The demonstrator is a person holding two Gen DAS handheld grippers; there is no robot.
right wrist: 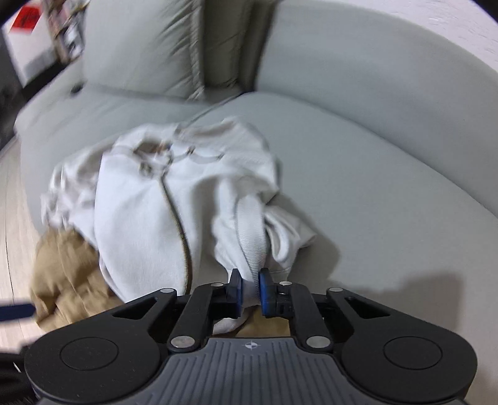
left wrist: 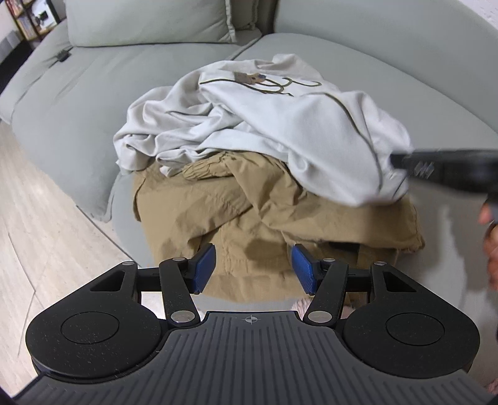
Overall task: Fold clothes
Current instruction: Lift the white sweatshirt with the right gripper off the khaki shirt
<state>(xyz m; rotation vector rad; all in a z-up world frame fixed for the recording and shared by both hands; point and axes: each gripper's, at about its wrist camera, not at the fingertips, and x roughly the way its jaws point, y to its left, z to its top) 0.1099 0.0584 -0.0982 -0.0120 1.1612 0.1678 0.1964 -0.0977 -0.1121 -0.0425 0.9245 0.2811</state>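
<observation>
A crumpled white sweatshirt (left wrist: 280, 124) with a dark printed line lies on top of a tan garment (left wrist: 249, 212) on the grey sofa seat. My left gripper (left wrist: 253, 268) is open just above the near edge of the tan garment, holding nothing. My right gripper (right wrist: 250, 289) is shut on the ribbed hem of the white sweatshirt (right wrist: 174, 212); it also shows in the left wrist view (left wrist: 442, 168), entering from the right at the sweatshirt's edge. The tan garment (right wrist: 65, 274) shows at the lower left of the right wrist view.
The grey sofa (left wrist: 77, 102) has back cushions (left wrist: 149, 21) behind the pile and bare seat (right wrist: 389, 202) to the right. Pale wood floor (left wrist: 37, 218) lies to the left. A small dark object (left wrist: 62, 56) rests on the far left seat.
</observation>
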